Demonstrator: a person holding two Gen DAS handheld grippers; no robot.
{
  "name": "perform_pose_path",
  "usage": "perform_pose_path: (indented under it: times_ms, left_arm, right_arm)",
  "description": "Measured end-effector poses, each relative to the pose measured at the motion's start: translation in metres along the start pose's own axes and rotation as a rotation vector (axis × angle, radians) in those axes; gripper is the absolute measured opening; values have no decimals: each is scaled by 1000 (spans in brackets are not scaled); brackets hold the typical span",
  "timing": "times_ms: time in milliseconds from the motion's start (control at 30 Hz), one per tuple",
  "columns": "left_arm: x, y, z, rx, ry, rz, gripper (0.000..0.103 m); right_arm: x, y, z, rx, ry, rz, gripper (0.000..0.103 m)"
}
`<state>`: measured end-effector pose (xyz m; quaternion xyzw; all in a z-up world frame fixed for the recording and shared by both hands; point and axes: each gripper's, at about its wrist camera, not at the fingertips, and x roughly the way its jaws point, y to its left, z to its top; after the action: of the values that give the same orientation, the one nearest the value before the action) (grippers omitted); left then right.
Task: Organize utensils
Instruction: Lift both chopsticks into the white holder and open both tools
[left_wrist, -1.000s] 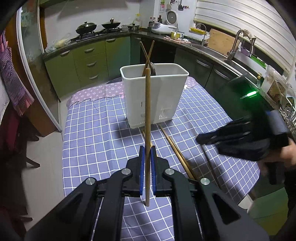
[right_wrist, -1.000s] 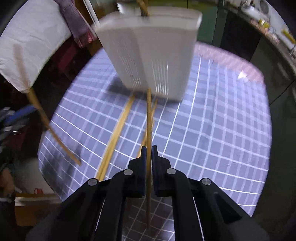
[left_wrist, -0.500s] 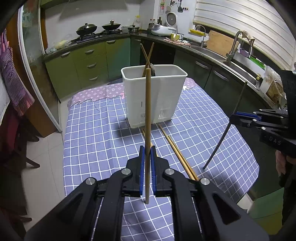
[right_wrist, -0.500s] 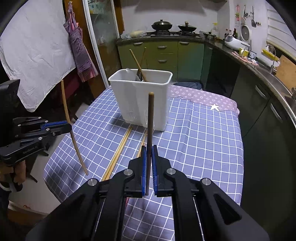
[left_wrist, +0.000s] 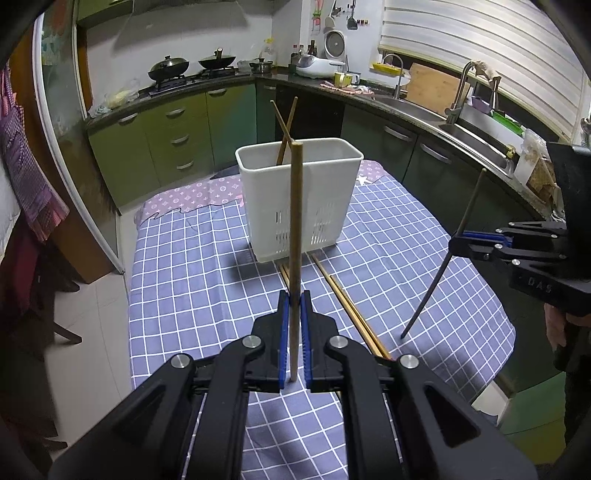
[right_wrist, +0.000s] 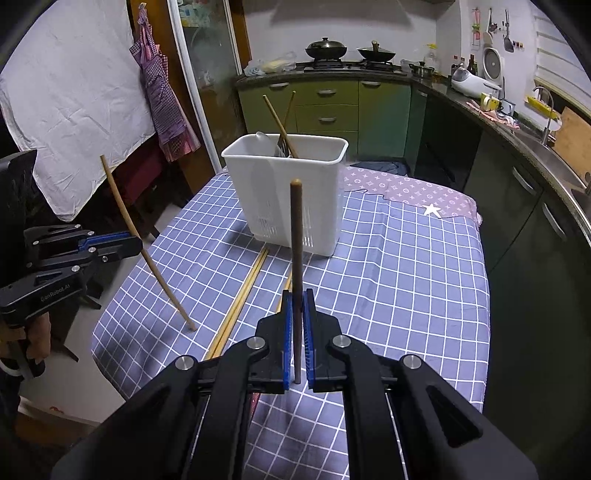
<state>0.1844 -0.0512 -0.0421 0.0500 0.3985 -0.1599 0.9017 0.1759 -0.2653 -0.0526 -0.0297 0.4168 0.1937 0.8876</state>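
Checked tablecloth (left_wrist: 192, 266) bears one white holder (left_wrist: 299, 199), three loose chopsticks (left_wrist: 354, 314).

The tablecloth (left_wrist: 192, 266) was lavender-blue with a white grid, and beyond the white utensil basket (left_wrist: 299, 199) its far end turned mauve with a small pale motif. In front of the basket lay pale wooden chopsticks (left_wrist: 351, 306). The held light chopstick (left_wrist: 295, 258) was tan, the dark chopstick (right_wrist: 296, 258) deep brown. Both grippers were black with blue pads (left_wrist: 283, 343). Behind the basket, the cabinets (left_wrist: 166, 140) were olive green.
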Motion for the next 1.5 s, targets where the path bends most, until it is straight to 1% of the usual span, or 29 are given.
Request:
perform_pose_path:
  times_ms: [200, 400, 600, 733, 933, 1133, 1233, 1267, 1333, 1500]
  left_arm:
    - [-6, -1, 7, 5, -12, -5, 6]
    - [-15, 2, 27, -4, -11, -32, 6]
    - [-30, 6, 65, -5, -36, -30, 6]
    - [-38, 9, 93, -8, -66, -9, 6]
    - [-54, 13, 143, -12, -125, 13, 6]
    - [-61, 10, 180, -16, -192, 46, 7]
    - [-50, 6, 192, -6, -224, 86, 7]
    - [-45, 5, 194, -5, -223, 94, 7]
    - [-25, 6, 195, -12, -198, 105, 6]
    - [19, 10, 185, -30, -122, 97, 7]
  right_arm:
    - [1, 0, 0, -2, 4, 3, 7]
    - [1, 0, 1, -7, 5, 5, 7]
    - [1, -3, -1, -6, 2, 15, 7]
    - [3, -5, -2, -8, 7, 19, 7]
    - [3, -12, -3, 9, -1, 29, 7]
    - [3, -16, -3, 16, -4, 39, 7]
    - [2, -16, -3, 13, -6, 41, 7]
    - [2, -16, -4, 14, -6, 44, 7]
    - [1, -15, -4, 15, -6, 47, 7]
    - [-7, -15, 0, 20, -24, 47, 7]
